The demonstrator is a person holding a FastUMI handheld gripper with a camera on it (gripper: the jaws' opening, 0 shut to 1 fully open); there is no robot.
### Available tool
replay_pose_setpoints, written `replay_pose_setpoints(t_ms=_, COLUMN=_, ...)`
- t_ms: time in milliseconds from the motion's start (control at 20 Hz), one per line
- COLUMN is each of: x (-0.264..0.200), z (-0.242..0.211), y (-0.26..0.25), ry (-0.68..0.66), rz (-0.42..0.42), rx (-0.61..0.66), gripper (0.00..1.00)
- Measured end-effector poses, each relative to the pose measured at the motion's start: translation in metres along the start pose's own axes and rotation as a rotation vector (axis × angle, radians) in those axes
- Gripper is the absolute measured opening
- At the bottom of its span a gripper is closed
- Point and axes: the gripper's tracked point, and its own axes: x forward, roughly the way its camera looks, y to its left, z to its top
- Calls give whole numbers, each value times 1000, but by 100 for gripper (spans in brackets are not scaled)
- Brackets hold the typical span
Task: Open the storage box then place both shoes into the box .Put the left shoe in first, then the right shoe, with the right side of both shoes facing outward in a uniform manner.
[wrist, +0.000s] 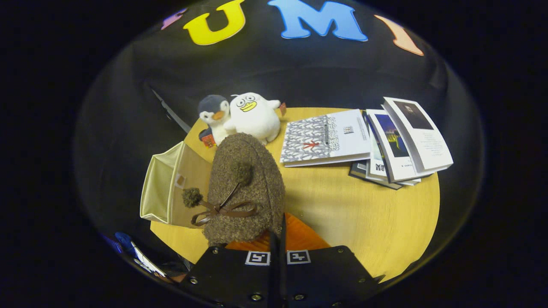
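Fingers: gripper [277,239] closed tight on the brown fuzzy shoe's [244,188] rim, holding it up.
Storage box [165,188]: just left of the shoe, on the counter [364,214].

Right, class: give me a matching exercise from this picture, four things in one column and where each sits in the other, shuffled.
Things:
1. shoe
2. box
3. plush toys
4. books

Places:
A. at the table's far edge, beyond the shoe
B. held in the gripper, just ahead of the fingers
C. spread on the table, on the side away from the box
D. beside the shoe, at the table's edge

Pairs: 1-B, 2-D, 3-A, 4-C
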Motion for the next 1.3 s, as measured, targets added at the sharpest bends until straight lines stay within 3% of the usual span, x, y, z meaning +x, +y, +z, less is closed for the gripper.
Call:
replay_pose_setpoints(t_ms=400, x=3, z=41, y=104, ry=-24, rz=93, rx=-130, gripper=0)
replay_pose_setpoints(t_ms=800, x=35, z=82, y=206, ry=-22, rz=164, rx=-272, gripper=0)
replay_pose_setpoints(t_ms=1300, x=117, z=55, y=288, ry=124, rz=185, rx=-449, gripper=0)
